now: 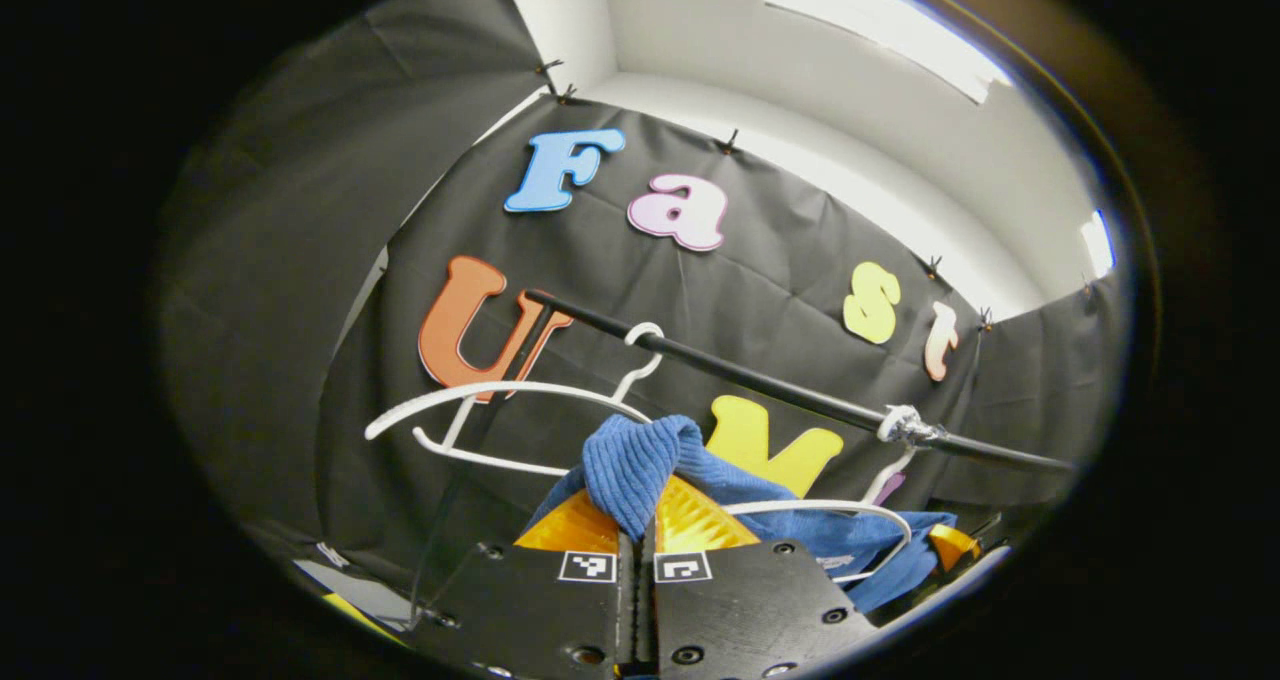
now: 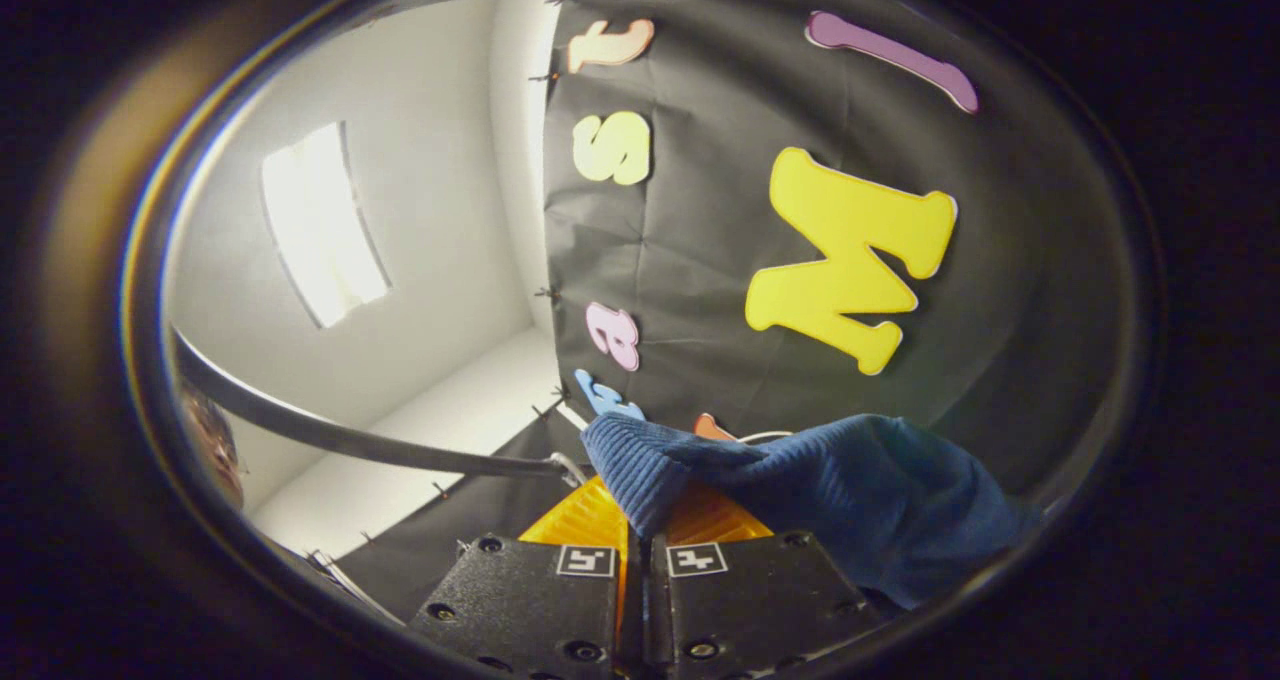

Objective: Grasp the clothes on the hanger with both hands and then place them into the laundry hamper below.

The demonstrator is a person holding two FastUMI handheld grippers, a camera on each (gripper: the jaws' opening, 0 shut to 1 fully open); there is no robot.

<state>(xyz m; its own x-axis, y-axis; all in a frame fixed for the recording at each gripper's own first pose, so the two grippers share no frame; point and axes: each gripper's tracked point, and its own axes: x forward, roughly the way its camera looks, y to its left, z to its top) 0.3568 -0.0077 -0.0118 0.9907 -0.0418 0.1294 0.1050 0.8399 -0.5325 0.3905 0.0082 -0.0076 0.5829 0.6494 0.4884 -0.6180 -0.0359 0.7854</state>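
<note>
Left gripper (image 1: 636, 520) pinched a ribbed edge of the blue garment (image 1: 640, 460), right gripper (image 2: 640, 520) clamped its other edge, cloth bunched at both fingertips, draped by the white hanger (image 1: 520, 392) under the black rail (image 1: 760, 380).

In the left gripper view, a rail (image 1: 800, 392) runs slantwise before the booth wall. A bare hanger (image 1: 500, 400) hooks over it at the left; a second hanger (image 1: 850, 510) hangs farther right, with the garment (image 1: 640, 465) draped on it. One fold of that garment sits between the left gripper's (image 1: 637, 530) fingers. In the right gripper view, another fold of the garment (image 2: 850, 480) lies between the right gripper's (image 2: 637, 525) fingers, the rail (image 2: 350, 440) off to the left.
</note>
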